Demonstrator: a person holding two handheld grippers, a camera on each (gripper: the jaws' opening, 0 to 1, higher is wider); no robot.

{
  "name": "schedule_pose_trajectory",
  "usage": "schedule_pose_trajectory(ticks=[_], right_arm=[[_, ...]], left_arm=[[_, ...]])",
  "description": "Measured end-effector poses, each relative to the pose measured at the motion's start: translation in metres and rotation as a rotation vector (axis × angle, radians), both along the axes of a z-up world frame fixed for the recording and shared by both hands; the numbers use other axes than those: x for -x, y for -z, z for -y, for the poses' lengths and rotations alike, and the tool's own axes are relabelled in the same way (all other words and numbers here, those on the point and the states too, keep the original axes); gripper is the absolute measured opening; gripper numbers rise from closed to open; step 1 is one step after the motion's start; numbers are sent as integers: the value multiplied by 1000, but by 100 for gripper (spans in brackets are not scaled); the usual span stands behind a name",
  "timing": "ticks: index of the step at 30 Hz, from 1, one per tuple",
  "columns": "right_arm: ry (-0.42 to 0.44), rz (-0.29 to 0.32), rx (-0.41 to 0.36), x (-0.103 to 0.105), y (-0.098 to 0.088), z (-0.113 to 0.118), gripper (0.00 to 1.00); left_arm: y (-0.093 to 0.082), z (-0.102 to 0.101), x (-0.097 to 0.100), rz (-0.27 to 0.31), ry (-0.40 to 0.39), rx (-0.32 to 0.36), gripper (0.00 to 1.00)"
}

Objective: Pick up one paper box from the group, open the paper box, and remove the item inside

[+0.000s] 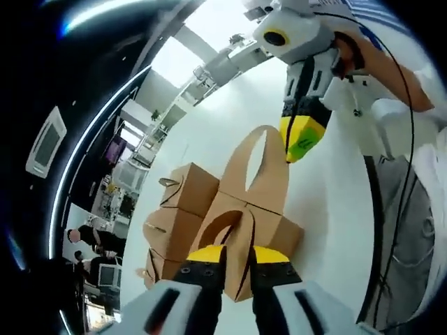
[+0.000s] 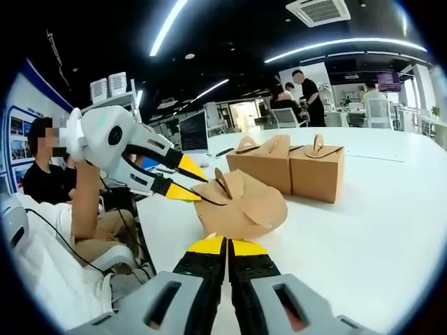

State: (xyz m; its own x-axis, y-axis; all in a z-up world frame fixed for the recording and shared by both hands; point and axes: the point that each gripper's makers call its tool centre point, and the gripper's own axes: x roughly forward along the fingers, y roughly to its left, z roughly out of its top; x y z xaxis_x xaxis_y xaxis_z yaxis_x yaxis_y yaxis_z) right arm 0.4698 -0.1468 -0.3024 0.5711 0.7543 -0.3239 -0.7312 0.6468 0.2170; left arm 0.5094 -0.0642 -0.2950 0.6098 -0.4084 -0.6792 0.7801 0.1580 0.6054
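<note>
Left gripper (image 1: 236, 259) first: in the left gripper view its yellow-tipped jaws rise from the bottom and are clamped on a flap at the near edge of the opened paper box (image 1: 255, 209), which sits on the white table (image 1: 328, 202). The box's tall handle flap stands up just beyond the jaws, and the right gripper (image 1: 302, 143) reaches down from above to that flap's upper edge. Three closed paper boxes (image 1: 178, 213) lie just behind.

In the right gripper view, the right gripper (image 2: 227, 246) shows its jaws drawn together, apparently empty, with the opened box (image 2: 241, 206) just ahead. The left gripper (image 2: 187, 178) pinches a flap at the box's left side.

Opening seems under way; holding one flap firmly while peeling the opposite one gently should avoid tearing or dragging the box.
</note>
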Motion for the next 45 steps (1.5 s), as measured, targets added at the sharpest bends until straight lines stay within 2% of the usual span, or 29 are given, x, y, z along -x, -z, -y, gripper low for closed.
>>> schedule_pose_trajectory(ticks=[4,8,10,12,13,15,16,18,19,22,23,24,27,31,35,38,42,45], right_arm=[[2,3,-1,0,-1,0,3],[-9,-3,18,2,5,-3,3],[-16,19,51,0,8,-1,3],[-23,22,59,2,9,-2,3],[-61,29,57,8,6,-7,4],[-147,99,33,23,-10,-26,12],[-193,175,30,32,-23,-40,19],[-238,293,53,41,-38,-59,23],[-231,319,68,41,-41,-66,23],[-172,399,172,27,-40,-74,26],[-151,439,267,16,-35,-73,27],[-136,458,320,8,-32,-74,27],[-181,433,467,-4,-11,-76,27],[-209,442,535,-15,-3,-81,29],[-228,406,526,-20,4,-85,29],[-245,420,525,-19,8,-89,30],[-231,433,549,-23,8,-88,29],[-224,427,553,-25,8,-87,28]], left_arm=[[2,1,0,-24,1,-26,12],[10,-5,-9,3,-28,-48,4],[6,-3,-8,32,-11,-23,4],[6,-3,-6,11,-10,8,4],[5,-3,-7,1,-14,24,4],[6,-3,-4,-25,-11,56,4],[7,-2,-2,-51,-17,91,4],[7,0,1,-83,-20,125,4],[6,0,0,-84,-24,125,4],[6,0,-1,-83,-25,119,4],[6,1,-2,-85,-27,115,4],[6,1,-2,-81,-24,107,4],[4,2,-8,-48,-1,79,7],[2,0,-10,-52,11,66,10],[1,0,-12,-90,25,59,13],[0,-1,-14,-98,19,49,18],[3,1,-14,-116,26,32,15],[3,2,-14,-106,28,16,15]])
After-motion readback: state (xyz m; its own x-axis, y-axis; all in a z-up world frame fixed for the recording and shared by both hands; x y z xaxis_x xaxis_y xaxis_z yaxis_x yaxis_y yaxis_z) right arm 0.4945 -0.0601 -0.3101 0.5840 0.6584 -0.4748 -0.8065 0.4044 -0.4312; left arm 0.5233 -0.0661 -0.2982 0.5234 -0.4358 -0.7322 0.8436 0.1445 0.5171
